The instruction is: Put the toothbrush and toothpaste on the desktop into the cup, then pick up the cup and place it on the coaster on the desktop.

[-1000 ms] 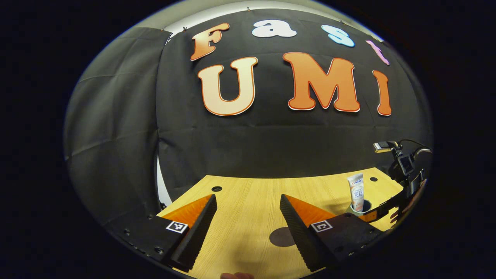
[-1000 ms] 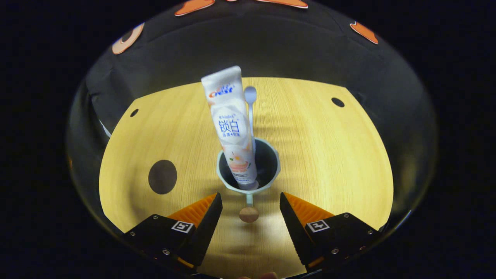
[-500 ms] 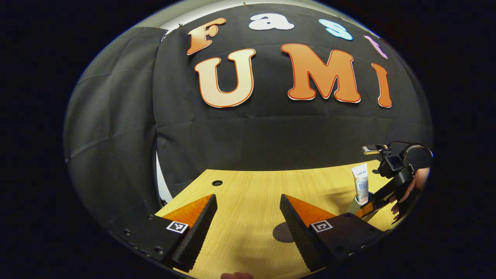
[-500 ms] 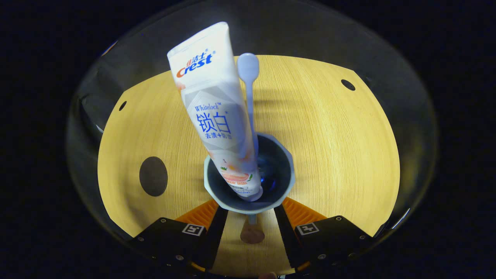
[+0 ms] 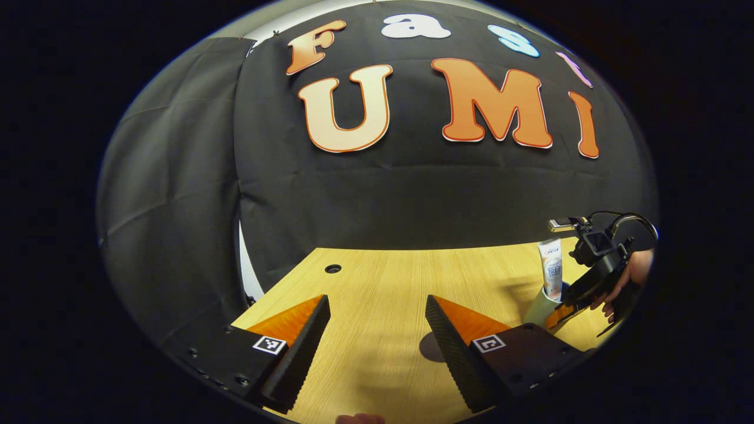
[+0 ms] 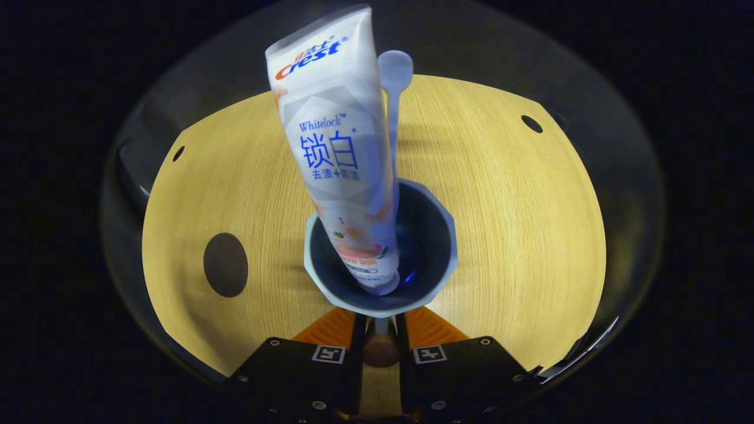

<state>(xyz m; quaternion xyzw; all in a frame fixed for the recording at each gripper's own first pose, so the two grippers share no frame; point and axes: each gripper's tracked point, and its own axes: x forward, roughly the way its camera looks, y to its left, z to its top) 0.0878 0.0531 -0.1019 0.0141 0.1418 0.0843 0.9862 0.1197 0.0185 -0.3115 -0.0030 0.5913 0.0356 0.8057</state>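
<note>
Pale wood grain covers the bench (image 6: 506,235). Nearest in the right gripper view, the right claw (image 6: 381,321) has its 2 fingers drawn in close on the cup's handle (image 6: 381,347), a short stem with a round brown knob between them; whether both fingers actually press on it I cannot tell. Just beyond sits the cup (image 6: 439,268), pale blue-grey outside with a dark inside. In it stand 2 things: the toothpaste (image 6: 339,153), a white tube with its cap down against the cup's bottom and tilted toward the cup's left wall, and the toothbrush (image 6: 393,88), a pale stick rising just right of the tube and touching it. To the left, well apart from the cup, a dark round coaster (image 6: 225,264) lies flat on the bench.

In the left gripper view, the left claw (image 5: 377,335) is spread wide with nothing between its fingers. Just past its right finger lies the coaster (image 5: 430,347). Farther right stand the cup (image 5: 537,307) and toothpaste (image 5: 551,270), with the right claw (image 5: 559,315) and a hand (image 5: 627,282) behind it.
</note>
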